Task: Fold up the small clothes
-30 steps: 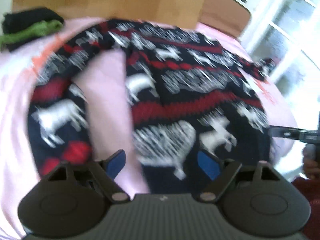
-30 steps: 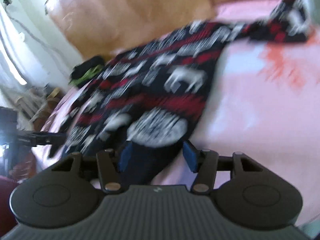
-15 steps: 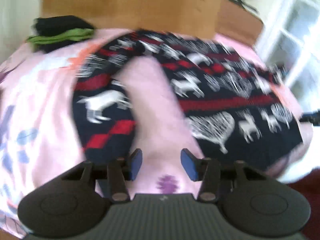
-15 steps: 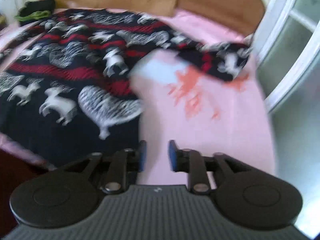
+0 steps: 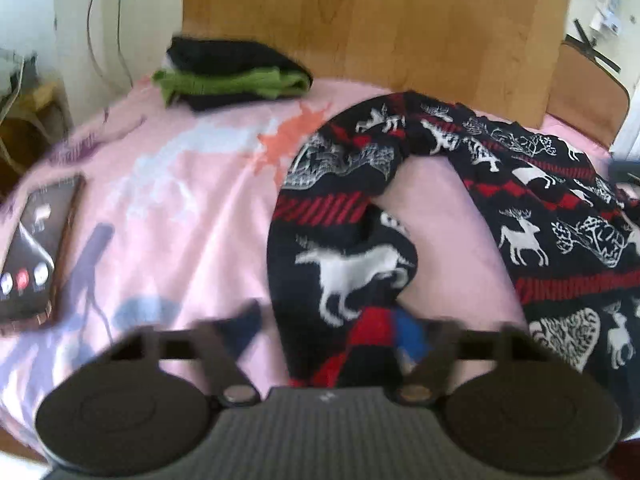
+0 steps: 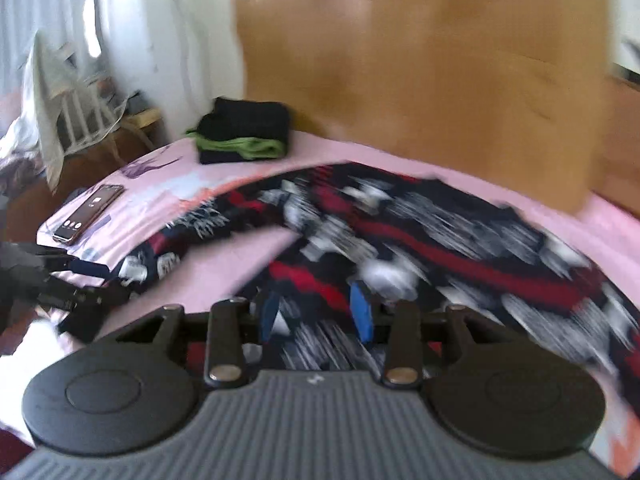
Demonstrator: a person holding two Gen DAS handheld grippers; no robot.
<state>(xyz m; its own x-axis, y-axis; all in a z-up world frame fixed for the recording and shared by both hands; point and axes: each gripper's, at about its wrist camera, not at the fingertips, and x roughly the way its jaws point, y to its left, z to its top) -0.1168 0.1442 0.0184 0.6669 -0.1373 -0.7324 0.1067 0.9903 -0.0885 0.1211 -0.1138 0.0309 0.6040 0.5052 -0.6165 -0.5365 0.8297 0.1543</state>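
The left gripper [image 5: 328, 326] has its fingers spread wide, one blue pad [image 5: 410, 334] to the right of a sleeve and the darker pad to its left, with nothing clamped between them. That sleeve belongs to a dark sweater [image 5: 540, 216] patterned with white reindeer, hearts and red bands, which lies across the pink bedsheet [image 5: 192, 208]; the sleeve runs straight ahead of the fingers, curves right at its far end and joins the body of the garment, which spreads out to the right of the fingers. Bare sheet shows in the gap between sleeve and body.

The right gripper [image 6: 318, 316] hangs over the sweater [image 6: 440, 248] with its two blue pads [image 6: 362, 316] partly apart (the cloth between them is blurred, so I cannot tell whether they touch it). The garment's body extends ahead and to the right of these fingers, the sleeve off to their left, where the left gripper [image 6: 86, 270] shows at the bed's edge.

Left of the left fingers lies a phone [image 5: 38, 240], screen lit. Far ahead and left, near the wooden headboard [image 5: 372, 28], sits a folded pile of black and green clothes [image 5: 236, 74].
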